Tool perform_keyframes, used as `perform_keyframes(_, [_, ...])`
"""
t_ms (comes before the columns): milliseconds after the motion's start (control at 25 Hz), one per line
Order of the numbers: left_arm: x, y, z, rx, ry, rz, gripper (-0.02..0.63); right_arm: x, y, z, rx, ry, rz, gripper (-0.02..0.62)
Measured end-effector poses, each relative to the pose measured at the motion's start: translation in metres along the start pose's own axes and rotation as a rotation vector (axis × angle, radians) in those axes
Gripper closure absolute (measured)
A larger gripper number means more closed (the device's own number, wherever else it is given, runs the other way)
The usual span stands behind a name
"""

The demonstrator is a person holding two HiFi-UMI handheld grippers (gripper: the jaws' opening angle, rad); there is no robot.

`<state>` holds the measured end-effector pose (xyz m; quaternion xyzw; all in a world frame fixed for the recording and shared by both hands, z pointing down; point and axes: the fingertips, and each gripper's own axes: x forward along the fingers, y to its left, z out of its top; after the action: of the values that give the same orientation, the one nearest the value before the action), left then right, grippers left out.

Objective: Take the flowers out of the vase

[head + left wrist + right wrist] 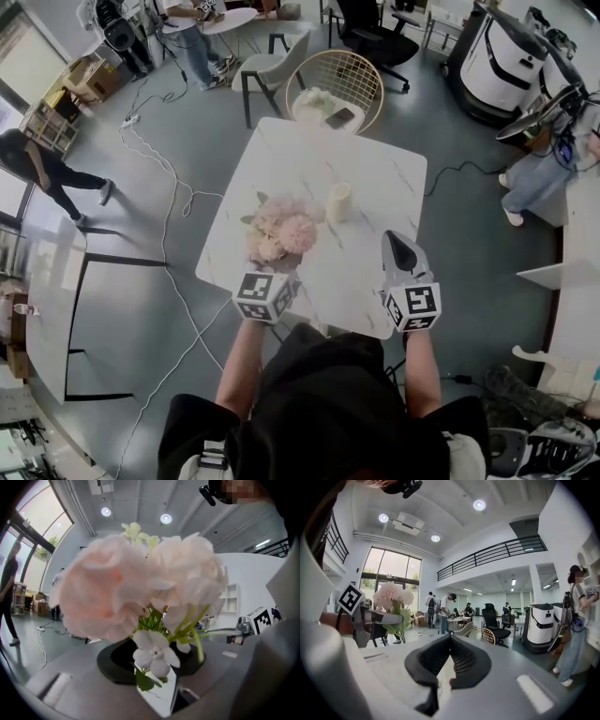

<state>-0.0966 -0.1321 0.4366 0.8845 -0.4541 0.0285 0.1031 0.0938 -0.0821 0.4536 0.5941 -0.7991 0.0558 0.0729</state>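
Flowers (140, 588), pale pink blooms, green stems, gripped in left tool (157, 688)

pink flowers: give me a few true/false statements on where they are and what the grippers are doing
1. The bunch of pink flowers is gripped by the left gripper. True.
2. The flowers stand in the cream cylindrical vase. False: they are out of it, to its left.
3. The right gripper holds the vase. False: its jaws are together on nothing, clear of the vase.
4. The vase stands upright on the white marble table. True.
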Motion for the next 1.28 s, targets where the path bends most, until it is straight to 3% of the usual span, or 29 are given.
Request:
perform_keyframes(480, [-0.021,-0.009,-0.038,-0.01,0.06,-0.037,0.436,-0.026,0.016,-0.018,0.013,0.008,-0.039,0.594])
perform_keyframes(1280, [-0.033,-0.011,-0.042,-0.009,0.07,-0.062,0.436,-0.038,0.031,-0.018,0.016,0.017,-0.049,0.594])
